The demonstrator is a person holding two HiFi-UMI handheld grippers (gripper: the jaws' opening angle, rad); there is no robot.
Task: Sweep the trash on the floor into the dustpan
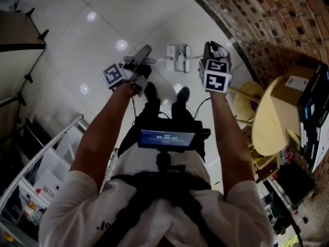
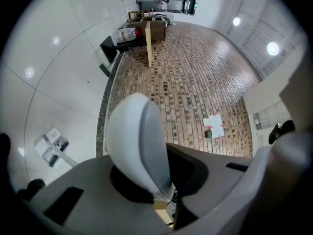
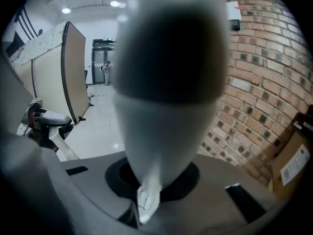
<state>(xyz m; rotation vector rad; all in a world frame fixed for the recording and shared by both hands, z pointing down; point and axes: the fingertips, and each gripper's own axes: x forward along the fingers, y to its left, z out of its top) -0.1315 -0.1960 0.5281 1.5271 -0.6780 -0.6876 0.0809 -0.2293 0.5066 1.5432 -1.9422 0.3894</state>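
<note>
Seen from the head view, I stand over two white sweeping tools resting on the pale tiled floor just ahead of my shoes. My left gripper is closed round a grey-white handle; in the left gripper view that rounded handle end sits tilted in the notch between the jaws of the left gripper. My right gripper clamps a white handle with a dark band, upright between its jaws, the right gripper pointing downward. No trash shows clearly on the floor.
A curved brick wall runs along the right. Below it stand a round wooden table and a cardboard box. A metal rack with goods is at the left. My shoes are beside the tools.
</note>
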